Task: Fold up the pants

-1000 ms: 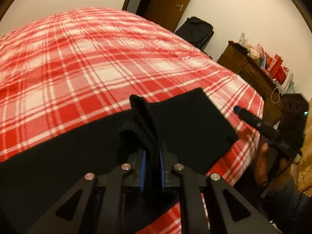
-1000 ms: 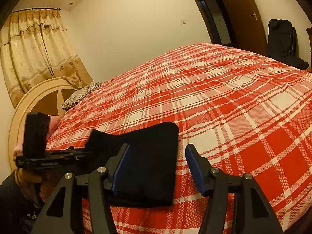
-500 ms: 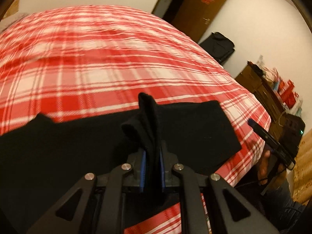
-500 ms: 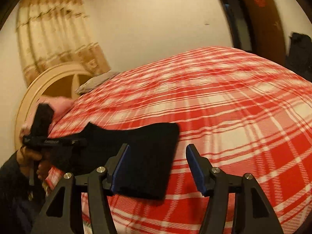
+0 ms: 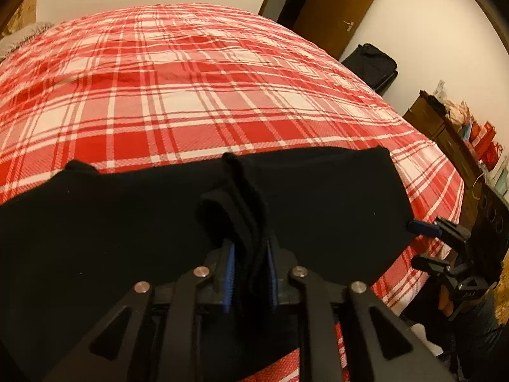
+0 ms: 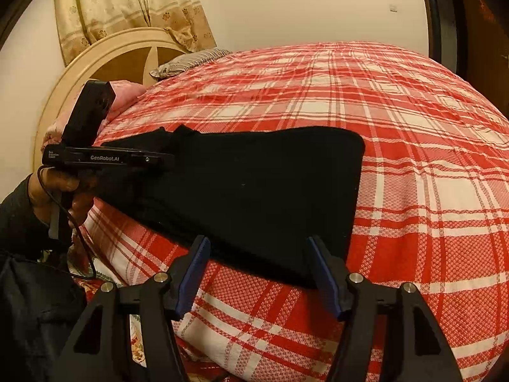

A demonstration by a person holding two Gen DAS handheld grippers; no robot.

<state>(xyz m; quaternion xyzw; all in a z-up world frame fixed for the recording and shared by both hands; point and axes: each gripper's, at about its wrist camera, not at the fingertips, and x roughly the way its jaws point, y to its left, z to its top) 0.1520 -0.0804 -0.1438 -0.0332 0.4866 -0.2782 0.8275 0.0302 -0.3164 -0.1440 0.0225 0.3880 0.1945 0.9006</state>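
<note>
Black pants (image 6: 254,191) lying folded flat at the near edge of the plaid bed (image 6: 413,111).
Left gripper (image 5: 249,273): jaws just eased apart, a bunched fold of the pants between its pads. Right gripper (image 6: 257,273): spread wide, holding nothing, just short of the pants' near edge.

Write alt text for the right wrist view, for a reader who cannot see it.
Folded black pants lie on a bed with a red and white plaid cover. The right gripper hovers open at their near edge. At the left, a hand holds the left gripper at the pants' far end.
</note>
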